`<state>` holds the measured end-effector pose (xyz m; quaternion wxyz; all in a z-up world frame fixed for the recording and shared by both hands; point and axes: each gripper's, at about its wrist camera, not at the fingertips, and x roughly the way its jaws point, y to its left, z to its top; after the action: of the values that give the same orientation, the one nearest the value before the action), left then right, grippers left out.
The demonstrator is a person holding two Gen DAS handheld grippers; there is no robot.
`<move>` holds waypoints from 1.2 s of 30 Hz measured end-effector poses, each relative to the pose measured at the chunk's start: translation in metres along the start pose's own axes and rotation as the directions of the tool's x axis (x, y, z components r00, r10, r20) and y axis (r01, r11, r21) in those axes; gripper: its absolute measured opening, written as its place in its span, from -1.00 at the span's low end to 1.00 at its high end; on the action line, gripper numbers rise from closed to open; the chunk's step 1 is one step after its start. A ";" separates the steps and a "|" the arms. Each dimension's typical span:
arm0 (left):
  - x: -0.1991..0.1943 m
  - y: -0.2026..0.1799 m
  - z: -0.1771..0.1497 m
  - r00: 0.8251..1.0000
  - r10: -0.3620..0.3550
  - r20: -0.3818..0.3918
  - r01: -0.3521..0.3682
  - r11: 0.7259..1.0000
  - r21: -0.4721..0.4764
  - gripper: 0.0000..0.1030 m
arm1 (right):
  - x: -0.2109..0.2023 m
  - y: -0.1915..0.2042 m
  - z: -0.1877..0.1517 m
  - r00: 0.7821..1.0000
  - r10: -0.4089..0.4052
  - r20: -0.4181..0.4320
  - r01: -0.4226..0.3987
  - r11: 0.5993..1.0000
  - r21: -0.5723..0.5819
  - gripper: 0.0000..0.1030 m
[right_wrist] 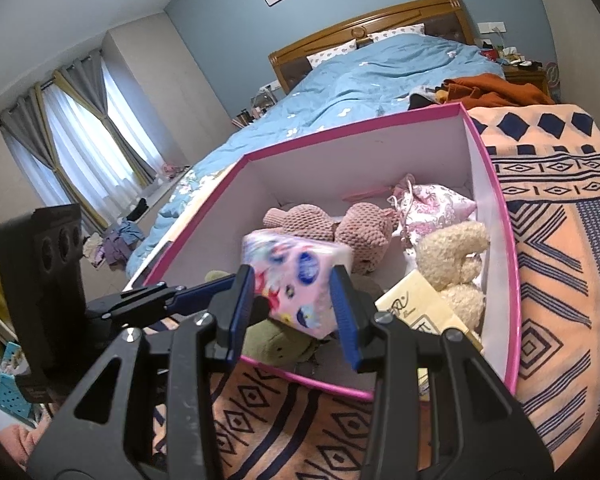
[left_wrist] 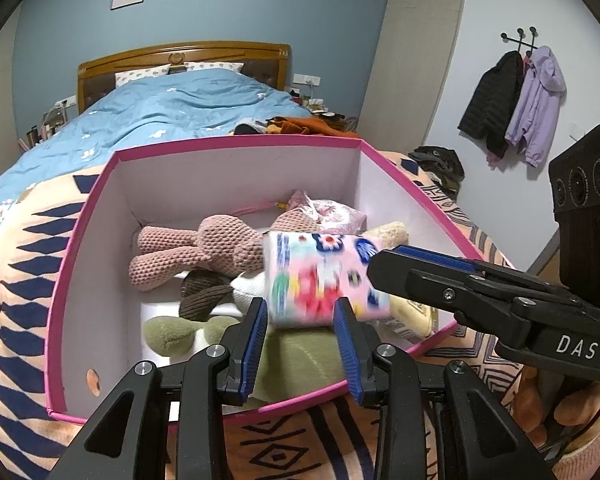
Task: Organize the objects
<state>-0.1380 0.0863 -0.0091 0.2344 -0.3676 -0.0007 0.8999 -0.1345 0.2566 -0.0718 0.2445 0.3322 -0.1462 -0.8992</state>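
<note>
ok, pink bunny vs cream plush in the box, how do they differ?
Colour: the pink bunny is dusty pink, while the cream plush is off-white.
Texture: the pink bunny is tight crochet knit, and the cream plush is fuzzy and curly.
Place: the pink bunny lies mid-box toward the back, and the cream plush lies by the right-hand wall.
Both are soft toys inside the pink-rimmed box.

Centre frame, I see my left gripper [left_wrist: 302,322] open around a blurred floral pink pack [left_wrist: 320,276] over the pink box [left_wrist: 72,280]; my right gripper [left_wrist: 384,256] touches the pack's right end.
</note>
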 end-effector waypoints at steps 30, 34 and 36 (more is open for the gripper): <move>-0.090 0.005 -0.082 0.941 0.276 0.198 -0.275 0.961 -0.033 1.00 | -0.062 0.051 -0.101 0.977 -0.176 0.120 0.198 0.959 -0.201 1.00; -0.091 0.000 -0.095 0.937 0.295 0.188 -0.298 0.955 -0.015 1.00 | -0.062 0.050 -0.107 0.976 -0.183 0.120 0.204 0.961 -0.190 1.00; -0.092 -0.002 -0.099 0.940 0.288 0.184 -0.292 0.956 -0.009 1.00 | -0.063 0.051 -0.109 0.975 -0.187 0.123 0.207 0.961 -0.181 1.00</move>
<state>-0.0149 0.0323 -0.0198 0.1016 -0.2770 0.0401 0.9546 -0.0022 0.2374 -0.0975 0.1767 0.2722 -0.0371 -0.9452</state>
